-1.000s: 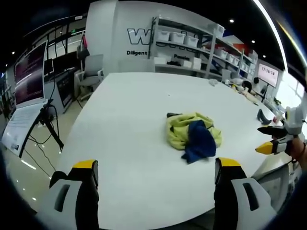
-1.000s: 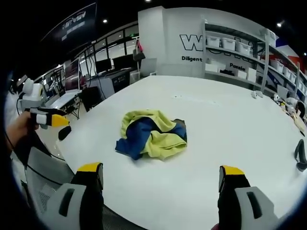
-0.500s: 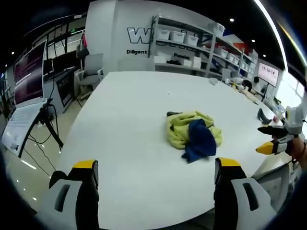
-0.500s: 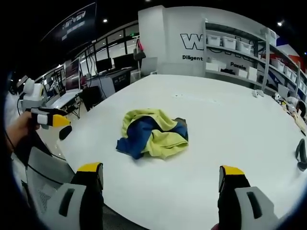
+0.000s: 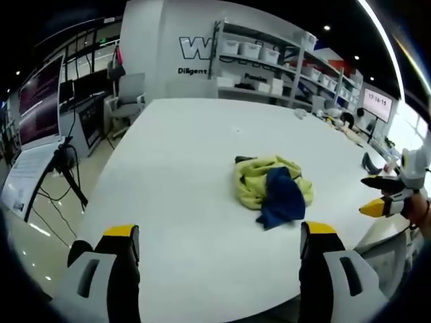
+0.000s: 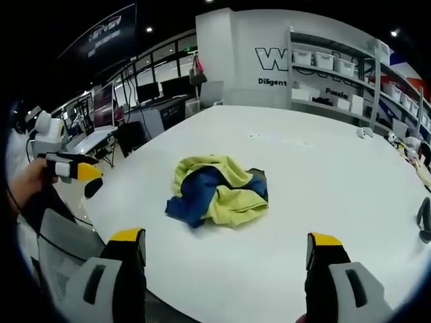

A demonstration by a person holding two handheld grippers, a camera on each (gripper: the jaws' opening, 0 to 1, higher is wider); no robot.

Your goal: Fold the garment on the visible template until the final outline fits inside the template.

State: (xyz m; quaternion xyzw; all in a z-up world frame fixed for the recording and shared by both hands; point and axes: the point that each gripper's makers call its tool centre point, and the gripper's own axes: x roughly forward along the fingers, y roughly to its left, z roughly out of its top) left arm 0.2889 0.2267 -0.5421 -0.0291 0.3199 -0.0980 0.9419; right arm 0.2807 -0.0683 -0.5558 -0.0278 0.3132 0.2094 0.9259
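Observation:
A crumpled yellow and blue garment [image 5: 273, 189] lies in a heap near the middle of the white table [image 5: 188, 148]; in the right gripper view the garment [image 6: 217, 190] sits ahead of the jaws. My left gripper [image 5: 219, 249] hangs open over the near table edge, short of the garment, nothing between its jaws. My right gripper [image 6: 225, 256] is open too, apart from the cloth. The right gripper [image 5: 387, 195] shows at the right edge of the left gripper view, and the left gripper [image 6: 67, 168] at the left of the right gripper view, each held by a hand.
Shelves with white bins [image 5: 262, 57] line the back wall. An office chair [image 5: 128, 97] and monitors [image 5: 42, 101] stand off the table's left side. Small items [image 5: 330, 116] lie at the far right of the table, and a dark object [image 6: 423, 219] near its right edge.
Both views have shifted slightly; the garment lies as before and both grippers stay open.

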